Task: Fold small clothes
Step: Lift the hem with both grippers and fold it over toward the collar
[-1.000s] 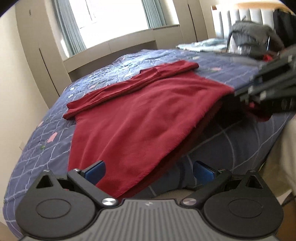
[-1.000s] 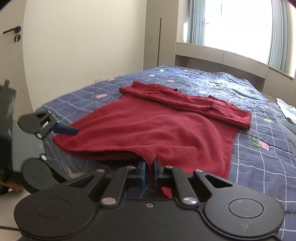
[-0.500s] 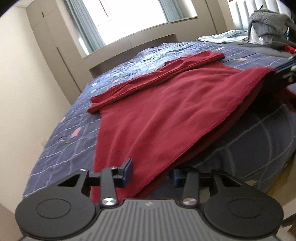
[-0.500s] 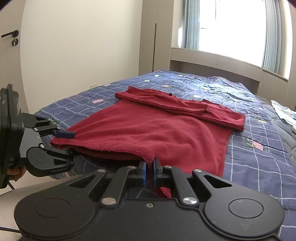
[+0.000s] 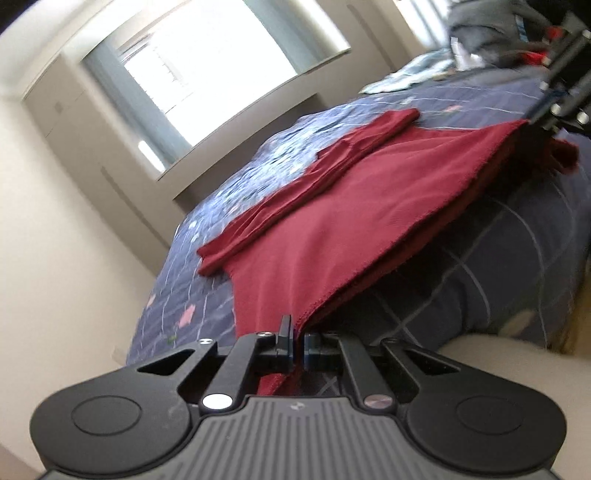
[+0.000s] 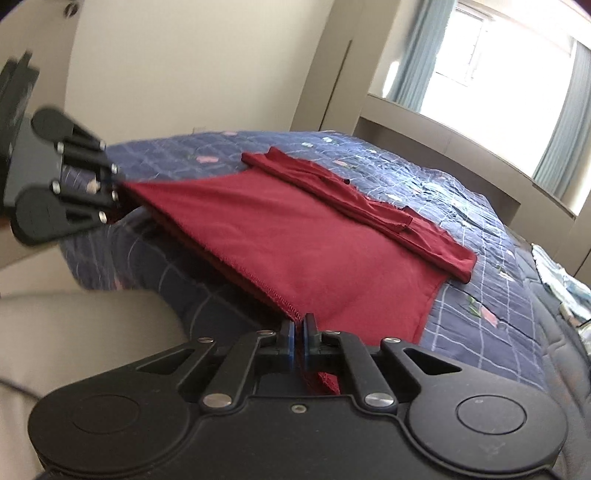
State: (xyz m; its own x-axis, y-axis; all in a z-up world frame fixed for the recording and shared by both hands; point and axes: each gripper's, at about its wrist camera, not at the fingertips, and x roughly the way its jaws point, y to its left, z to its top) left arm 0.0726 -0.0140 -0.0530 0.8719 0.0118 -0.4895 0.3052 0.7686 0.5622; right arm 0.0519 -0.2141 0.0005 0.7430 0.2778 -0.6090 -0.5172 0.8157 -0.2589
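The red garment [image 5: 354, 206] lies spread on the bed [image 5: 509, 266], its hem end hanging just over the near edge, its sleeves folded across the far end toward the window [image 5: 229, 70]. It looks like a soft knit top: light, limp, with no stiffness of its own, so it will sag and drape wherever it is not held. It is not fragile and the fuzzy surface should not slip much between pads. Because both layers of the hem lie together, a pinch at a corner is the sensible hold, and two corners held at once keep the edge taut so the cloth can be carried over without bunching.

That is how it is held. The left claw [image 5: 297, 347] has just been closing and now has its jaws pressed together on one hem corner, red cloth running out between them. The right claw [image 6: 297, 341] is likewise clamped tight on the other hem corner, a scrap of cloth poking out behind the pads. The hem stretches in a fairly straight line between the two, lifted slightly off the bed.

Count: one red garment in hand, two claws, one bed. At the far head of the bed there is a pale blue cloth [image 5: 402, 77] and a grey heap [image 5: 480, 22], possibly more clothes, though blur makes that unsure.
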